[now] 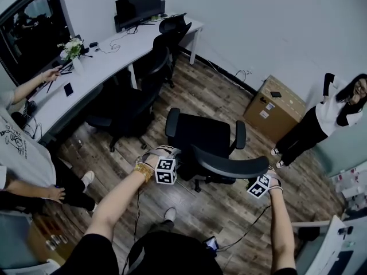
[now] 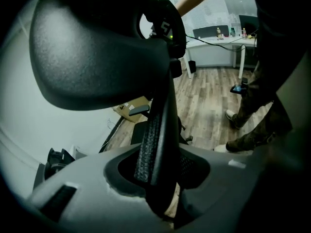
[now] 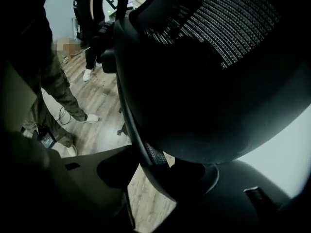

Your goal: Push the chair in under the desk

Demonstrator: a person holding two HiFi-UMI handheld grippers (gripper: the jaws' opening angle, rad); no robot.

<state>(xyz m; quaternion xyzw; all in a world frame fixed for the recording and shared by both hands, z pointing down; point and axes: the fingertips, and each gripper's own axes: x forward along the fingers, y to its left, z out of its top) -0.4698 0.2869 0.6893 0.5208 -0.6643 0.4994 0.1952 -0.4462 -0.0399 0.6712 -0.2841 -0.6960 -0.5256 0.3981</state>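
Observation:
A black office chair [image 1: 200,133] stands on the wood floor, well away from the long white desk [image 1: 109,59], its curved backrest [image 1: 229,166] nearest me. My left gripper [image 1: 175,162] is at the backrest's left end. In the left gripper view the mesh-edged rim [image 2: 155,140] fills the gap of my left gripper [image 2: 158,178], and the jaws press on it. My right gripper [image 1: 262,176] is at the right end. There the backrest [image 3: 209,81] passes between the jaws of my right gripper [image 3: 160,174], with floor showing beside the rim.
Two more black chairs [image 1: 135,102] [image 1: 172,30] sit at the desk, which carries a monitor [image 1: 137,7] and a flower vase [image 1: 71,50]. A cardboard box [image 1: 274,107] stands by the right wall beside a standing person [image 1: 321,116]. Another person [image 1: 23,153] sits at the left.

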